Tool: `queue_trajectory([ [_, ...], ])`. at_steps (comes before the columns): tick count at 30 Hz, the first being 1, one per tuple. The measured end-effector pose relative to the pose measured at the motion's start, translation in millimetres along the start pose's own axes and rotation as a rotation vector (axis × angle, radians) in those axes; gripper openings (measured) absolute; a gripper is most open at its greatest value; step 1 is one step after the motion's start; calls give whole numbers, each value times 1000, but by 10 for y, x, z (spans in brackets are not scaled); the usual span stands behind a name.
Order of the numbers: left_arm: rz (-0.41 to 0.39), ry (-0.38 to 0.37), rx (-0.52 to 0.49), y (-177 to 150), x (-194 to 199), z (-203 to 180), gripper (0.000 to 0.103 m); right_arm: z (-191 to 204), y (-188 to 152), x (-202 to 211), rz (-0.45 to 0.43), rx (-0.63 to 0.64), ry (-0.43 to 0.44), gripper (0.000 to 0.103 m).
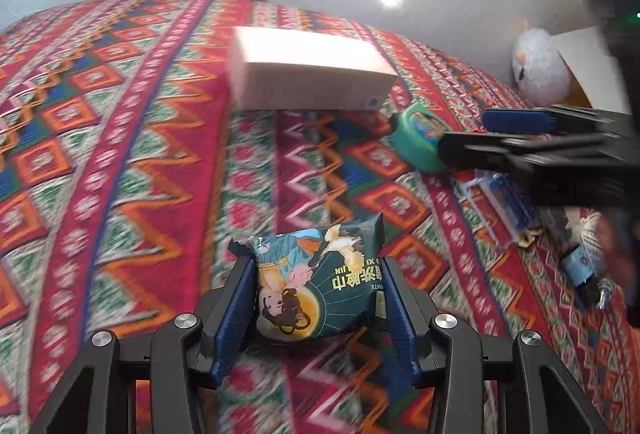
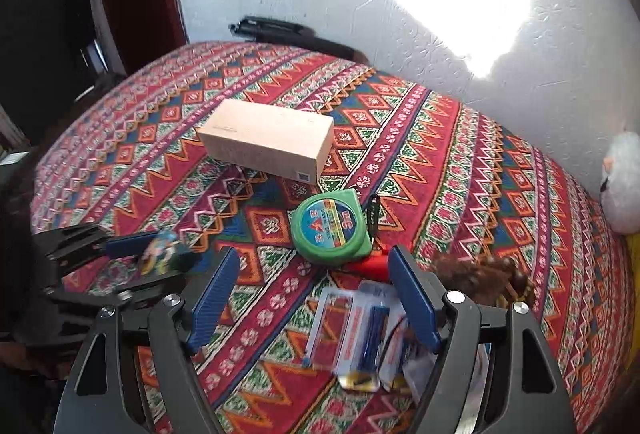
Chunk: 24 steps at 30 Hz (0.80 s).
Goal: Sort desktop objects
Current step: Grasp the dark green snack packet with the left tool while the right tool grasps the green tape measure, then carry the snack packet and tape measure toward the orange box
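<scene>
Tablecloth [image 2: 460,170] with red, orange and green zigzags, spread over the whole table. Far left in the right wrist view: left gripper [image 2: 160,254], pinched tight on a small dark green snack packet [image 2: 162,254]. Same thing seen close up from the left wrist camera: left gripper [image 1: 316,274], blue fingers [image 1: 234,298] pressing both sides of the snack packet [image 1: 320,278], held just above the cloth. Next along, toward the middle and farther back: a plain tan box [image 2: 268,142] lying flat, also seen as box [image 1: 308,70]. A little to the right and nearer: a round green tape measure [image 2: 330,228], just beside the box corner, seen too as tape measure [image 1: 420,138]. Right gripper [image 2: 314,294] wide open, nothing between its blue fingers [image 2: 412,298], hanging over clear packs of blue pens [image 2: 360,338]. Something small and red [image 2: 372,264] next to the tape measure, too hidden to name. Far right by the wall: a white fluffy toy [image 2: 622,182].
</scene>
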<state>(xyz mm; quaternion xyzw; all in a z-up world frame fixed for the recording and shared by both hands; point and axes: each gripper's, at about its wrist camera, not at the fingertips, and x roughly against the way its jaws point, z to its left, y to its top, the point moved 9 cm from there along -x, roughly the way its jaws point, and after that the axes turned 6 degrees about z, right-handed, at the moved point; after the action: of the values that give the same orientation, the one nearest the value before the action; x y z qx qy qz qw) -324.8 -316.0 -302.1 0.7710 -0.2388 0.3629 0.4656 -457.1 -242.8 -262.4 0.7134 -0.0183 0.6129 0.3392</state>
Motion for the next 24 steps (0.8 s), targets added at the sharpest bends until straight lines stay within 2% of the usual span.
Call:
queue_trajectory([
  [3,0,2,3,-80,93,63,53,-63,100,-418,72,6,-12,79],
  [4,-1,4,3,-109,120,79,52,-82,122,-548,95,10,-15,64],
  [6,-5,18,-10,-156,178,71,52,19,55,-421,82,14,-5,59],
  [12,-31,16,-17,-351,589,-71,53,366,-179,80,22,27,31,59],
  [18,-31,4,-62,-878,1245,-340,53,990,-949,917,-34,-43,78,59],
  [24,-32,-7,-133,-1429,1817,-618,53,1581,-1907,1667,-77,-118,91,59],
])
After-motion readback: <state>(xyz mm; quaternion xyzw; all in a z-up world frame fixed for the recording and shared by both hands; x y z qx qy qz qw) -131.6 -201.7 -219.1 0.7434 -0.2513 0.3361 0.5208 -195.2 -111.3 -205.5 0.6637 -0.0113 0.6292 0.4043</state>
